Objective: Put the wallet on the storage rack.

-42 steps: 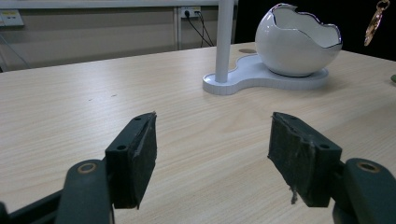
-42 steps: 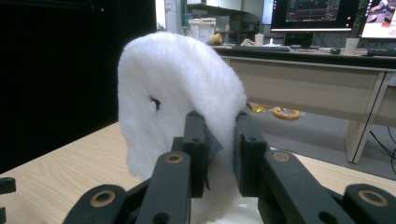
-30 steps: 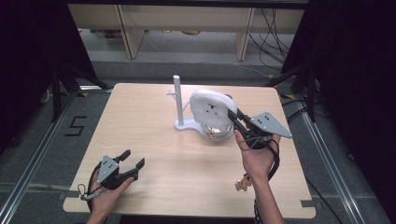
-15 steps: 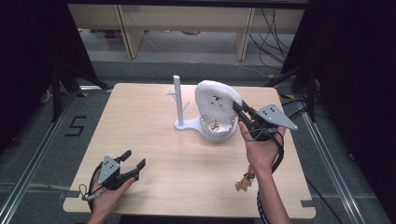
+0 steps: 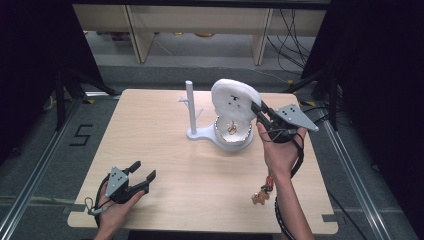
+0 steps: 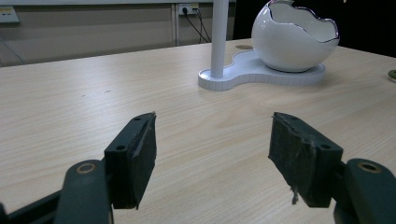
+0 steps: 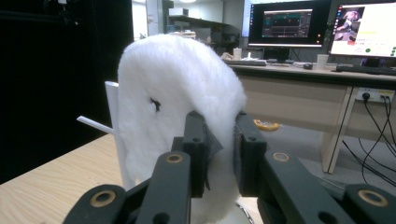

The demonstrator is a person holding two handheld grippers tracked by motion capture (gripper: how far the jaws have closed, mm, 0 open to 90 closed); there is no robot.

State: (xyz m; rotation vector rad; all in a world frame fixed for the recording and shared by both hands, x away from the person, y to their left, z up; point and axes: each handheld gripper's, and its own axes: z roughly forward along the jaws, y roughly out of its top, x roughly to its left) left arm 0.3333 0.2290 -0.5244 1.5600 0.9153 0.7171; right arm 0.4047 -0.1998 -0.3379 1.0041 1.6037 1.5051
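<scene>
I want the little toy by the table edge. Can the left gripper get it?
Probably not yet. The left gripper sits far across the table from the toy, whose way the person's right forearm partly blocks.

My high view looks down on the whole surface (image 5: 165, 150); the left gripper view skims it low, sharing the egg-shaped bowl (image 6: 292, 44).

Left gripper (image 5: 142, 173): low at the near left of the desk, held in the left hand (image 5: 112, 212), forearm entering from the bottom edge. Its fingers (image 6: 135, 156) stand wide apart with nothing between them. Right gripper (image 5: 256, 109): raised at the right, right hand (image 5: 280, 150) gripping from below, forearm stretched forward. Its fingers (image 7: 196, 149) are clamped close together, pointing left and away from the person.
</scene>
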